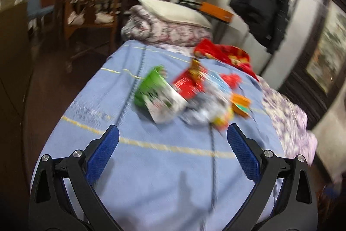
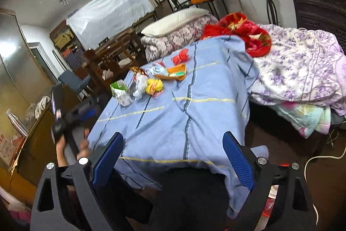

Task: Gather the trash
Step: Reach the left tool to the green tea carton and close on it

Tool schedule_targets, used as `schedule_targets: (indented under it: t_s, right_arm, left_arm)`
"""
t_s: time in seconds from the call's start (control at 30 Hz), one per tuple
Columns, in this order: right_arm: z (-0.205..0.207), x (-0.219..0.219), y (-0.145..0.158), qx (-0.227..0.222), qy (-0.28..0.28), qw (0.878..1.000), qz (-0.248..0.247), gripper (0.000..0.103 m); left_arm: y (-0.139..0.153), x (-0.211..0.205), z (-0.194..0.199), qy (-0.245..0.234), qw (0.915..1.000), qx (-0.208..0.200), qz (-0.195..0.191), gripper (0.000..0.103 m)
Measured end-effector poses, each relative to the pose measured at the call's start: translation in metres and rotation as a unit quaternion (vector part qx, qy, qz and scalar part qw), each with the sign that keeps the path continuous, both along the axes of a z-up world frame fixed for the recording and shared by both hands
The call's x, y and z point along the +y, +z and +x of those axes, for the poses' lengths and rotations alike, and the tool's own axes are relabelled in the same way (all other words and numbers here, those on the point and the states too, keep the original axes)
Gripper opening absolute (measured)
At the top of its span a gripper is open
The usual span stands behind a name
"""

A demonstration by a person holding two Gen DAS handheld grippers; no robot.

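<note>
A pile of trash lies on a blue striped sheet (image 1: 151, 166). In the blurred left wrist view I see a green and white carton (image 1: 157, 94), a red wrapper (image 1: 190, 83), crumpled white plastic (image 1: 203, 109) and an orange packet (image 1: 240, 104). My left gripper (image 1: 173, 133) is open and empty, just short of the pile. In the right wrist view the carton (image 2: 121, 92), a yellow wrapper (image 2: 154, 85), the orange packet (image 2: 176, 73) and a red scrap (image 2: 180, 57) lie far ahead. My right gripper (image 2: 173, 140) is open and empty, over the sheet's (image 2: 183, 118) near edge.
A red blanket (image 2: 244, 34), a floral quilt (image 2: 302, 66) and a pillow (image 2: 173, 21) on folded bedding lie around the sheet. A dark coat (image 1: 263, 10) hangs behind. Wooden chairs (image 1: 90, 12) stand at the left. The left hand and its gripper body (image 2: 64, 118) show at the left.
</note>
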State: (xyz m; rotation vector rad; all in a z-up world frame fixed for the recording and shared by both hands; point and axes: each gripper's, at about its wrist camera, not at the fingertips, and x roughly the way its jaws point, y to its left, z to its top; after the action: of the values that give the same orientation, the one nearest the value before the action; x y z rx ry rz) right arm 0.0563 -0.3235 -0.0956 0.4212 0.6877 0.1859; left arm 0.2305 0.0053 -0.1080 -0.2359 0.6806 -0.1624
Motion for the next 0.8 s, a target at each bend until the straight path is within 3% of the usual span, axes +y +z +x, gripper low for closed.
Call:
schedule_targets:
  t_s: [0.13,0.3,0.33,0.47,0.63,0.8]
  right_arm:
    - [0.015,0.009,-0.006,0.014,-0.005,1.0,0.001,0.091]
    - [0.037,0.021,-0.014,0.03,-0.011,0.999,0.009,0.091]
    - [0.044,0.023,-0.016,0.033,-0.008,0.999,0.008,0.091]
    - [0.081,0.05,-0.023,0.041,0.017,0.999,0.014,0.091]
    - [0.134,0.087,-0.031,0.045,0.05,0.997,0.024,0.091]
    - [0.163,0.117,-0.027,0.034,0.071,0.997,0.003,0.091]
  left_arm:
    - [-0.005,0.006,0.048,0.011,0.9996,0.012,-0.023,0.096]
    - [-0.026,0.018,0.082,0.026,0.9988,0.039,-0.013,0.096]
    - [-0.032,0.023,0.083,0.032,0.9982,0.048,-0.014,0.097]
    - [-0.041,0.048,0.081,0.006,0.9938,0.079,-0.078,0.097]
    - [-0.051,0.072,0.07,0.04,0.9916,0.105,-0.064,0.096]
    - [-0.047,0.086,0.056,0.037,0.9909,0.094,-0.089,0.096]
